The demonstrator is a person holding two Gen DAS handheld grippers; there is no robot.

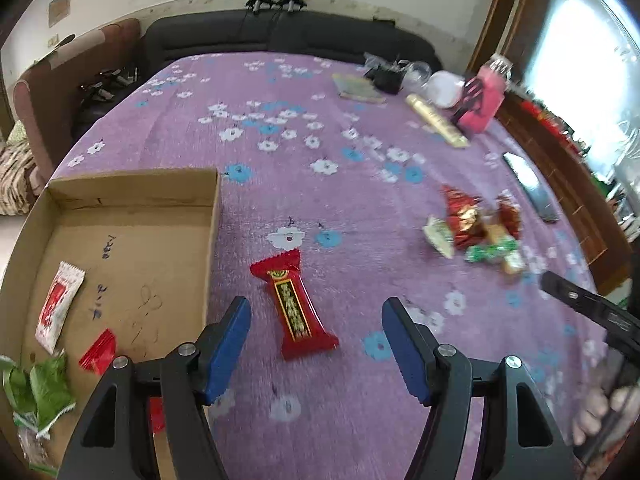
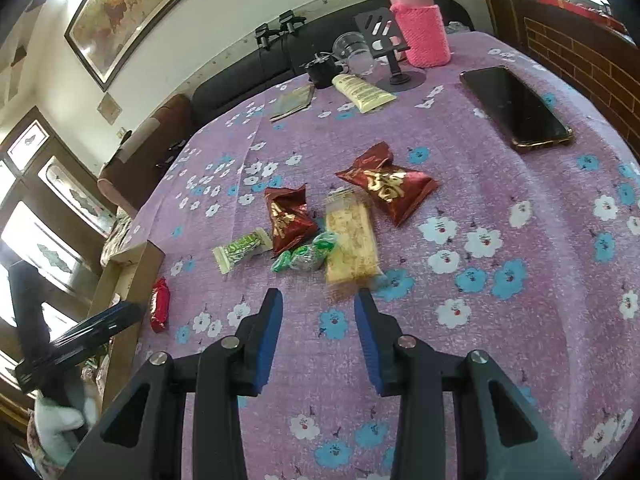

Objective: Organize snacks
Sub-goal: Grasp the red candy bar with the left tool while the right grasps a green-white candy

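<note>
A long red snack bar (image 1: 295, 304) lies on the purple flowered cloth just right of the cardboard box (image 1: 132, 184); it also shows in the right wrist view (image 2: 159, 305). My left gripper (image 1: 315, 312) is open and empty, its jaws straddling the bar. The box holds a red-and-white packet (image 1: 58, 305), a small red packet (image 1: 98, 351) and green packets (image 1: 38, 390). A snack pile lies ahead of my right gripper (image 2: 318, 300), which is open and empty: a yellow cracker pack (image 2: 350, 240), two red foil bags (image 2: 388, 184) (image 2: 287, 218), green candies (image 2: 308, 254) and a green-white bar (image 2: 240, 252).
A black phone (image 2: 516, 108) lies at the right. At the far edge stand a pink-sleeved bottle (image 2: 420, 28), a black phone stand (image 2: 390, 52), a clear cup (image 2: 354, 54), a cream tube (image 2: 362, 88) and a booklet (image 2: 294, 101). A dark sofa (image 1: 280, 36) is behind.
</note>
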